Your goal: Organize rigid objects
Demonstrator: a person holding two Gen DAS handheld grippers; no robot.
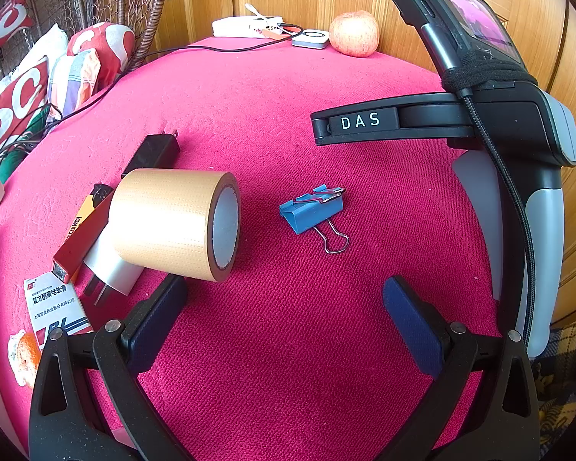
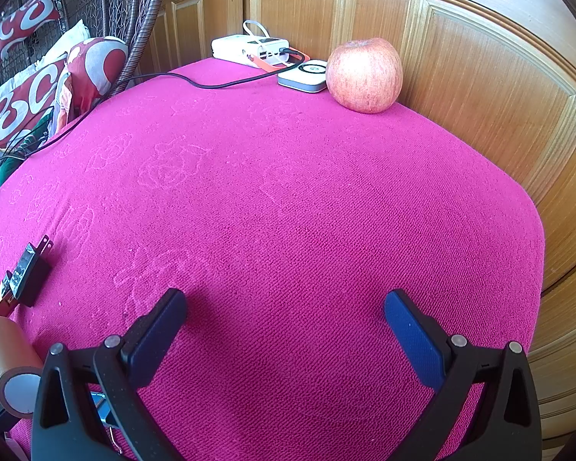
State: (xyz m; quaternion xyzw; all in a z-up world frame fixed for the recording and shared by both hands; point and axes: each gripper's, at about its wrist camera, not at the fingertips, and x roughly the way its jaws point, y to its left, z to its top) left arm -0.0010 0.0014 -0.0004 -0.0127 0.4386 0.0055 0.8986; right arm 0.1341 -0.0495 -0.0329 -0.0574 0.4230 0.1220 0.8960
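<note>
A blue binder clip [image 1: 312, 211] lies on the pink cloth [image 1: 288, 307], ahead of my open, empty left gripper [image 1: 284, 315]. A roll of tan tape [image 1: 176, 224] lies on its side at the left, on a white plug [image 1: 109, 269], beside a red box [image 1: 84, 236], a black charger [image 1: 153, 153] and a white medicine box [image 1: 55, 307]. My right gripper [image 2: 286, 326] is open and empty over bare cloth [image 2: 288, 211]; its body shows in the left wrist view [image 1: 480, 123]. The tape [image 2: 7, 361] and black charger [image 2: 28, 274] sit at its left.
An apple [image 2: 364, 75], a white square device [image 2: 305, 76] and a white power bank [image 2: 249, 50] with a black cable [image 2: 211, 84] stand at the far edge against wooden panels [image 2: 480, 96]. Patterned cushions [image 2: 38, 92] lie off the left side.
</note>
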